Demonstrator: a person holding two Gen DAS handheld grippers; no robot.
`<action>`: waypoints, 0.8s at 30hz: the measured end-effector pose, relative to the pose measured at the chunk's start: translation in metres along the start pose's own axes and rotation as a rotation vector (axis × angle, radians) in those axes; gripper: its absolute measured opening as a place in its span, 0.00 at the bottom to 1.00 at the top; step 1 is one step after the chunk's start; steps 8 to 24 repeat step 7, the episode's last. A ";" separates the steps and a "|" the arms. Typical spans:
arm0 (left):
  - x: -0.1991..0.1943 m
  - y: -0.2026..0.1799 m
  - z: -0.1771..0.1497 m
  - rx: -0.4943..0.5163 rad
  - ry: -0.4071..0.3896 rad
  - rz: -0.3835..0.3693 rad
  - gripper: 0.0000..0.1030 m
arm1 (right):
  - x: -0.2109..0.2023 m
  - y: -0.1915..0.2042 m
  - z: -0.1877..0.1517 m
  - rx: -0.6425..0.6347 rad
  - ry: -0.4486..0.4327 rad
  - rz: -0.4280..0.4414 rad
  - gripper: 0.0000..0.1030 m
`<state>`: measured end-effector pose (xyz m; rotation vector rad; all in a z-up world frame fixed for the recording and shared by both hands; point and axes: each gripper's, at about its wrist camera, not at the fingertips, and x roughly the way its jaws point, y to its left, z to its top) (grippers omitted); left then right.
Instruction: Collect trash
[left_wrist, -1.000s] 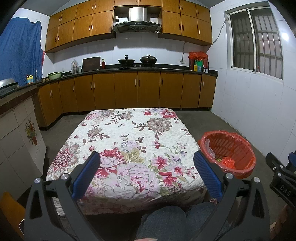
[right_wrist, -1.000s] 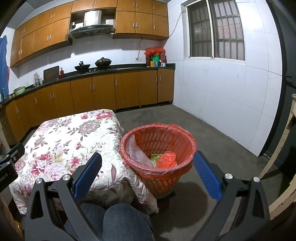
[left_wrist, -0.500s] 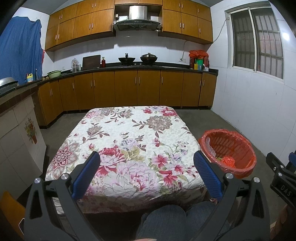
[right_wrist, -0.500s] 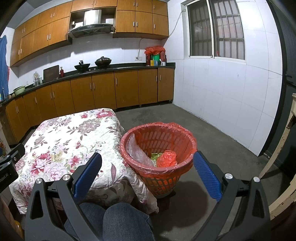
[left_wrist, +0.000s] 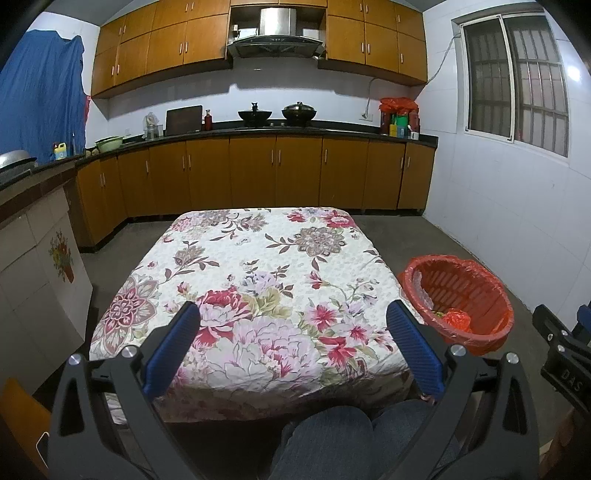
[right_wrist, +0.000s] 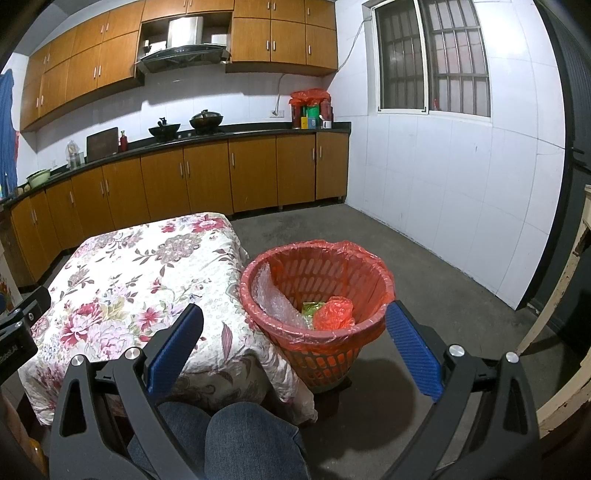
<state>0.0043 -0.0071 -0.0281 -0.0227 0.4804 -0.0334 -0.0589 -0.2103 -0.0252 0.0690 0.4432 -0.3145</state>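
An orange waste basket (right_wrist: 369, 295) lined with a red bag stands on the floor right of the table; it also shows in the left wrist view (left_wrist: 476, 291). Inside lie a crumpled red bag (right_wrist: 334, 314), a green wrapper (right_wrist: 309, 308) and bubble wrap (right_wrist: 275, 299). My left gripper (left_wrist: 293, 332) is open and empty above the near edge of the floral tablecloth (left_wrist: 258, 266). My right gripper (right_wrist: 293, 332) is open and empty, just in front of the basket. No trash shows on the cloth.
The person's knees (right_wrist: 236, 435) are below the grippers. Wooden cabinets (left_wrist: 258, 170) and a counter with pots run along the back wall. A tiled wall (right_wrist: 461, 192) is to the right. A wooden frame (right_wrist: 569, 295) stands at far right.
Both views have tipped slightly, so the table and basket sit a little lower in frame. Both grippers stay open and empty.
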 end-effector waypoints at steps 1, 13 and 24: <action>0.000 0.000 0.000 -0.001 0.002 0.000 0.96 | -0.001 0.000 -0.001 0.000 0.000 0.000 0.96; 0.001 0.001 0.000 -0.005 0.006 0.002 0.96 | 0.001 0.000 0.002 -0.001 0.002 0.001 0.96; 0.001 0.001 0.000 -0.005 0.006 0.002 0.96 | 0.001 0.000 0.002 -0.001 0.002 0.001 0.96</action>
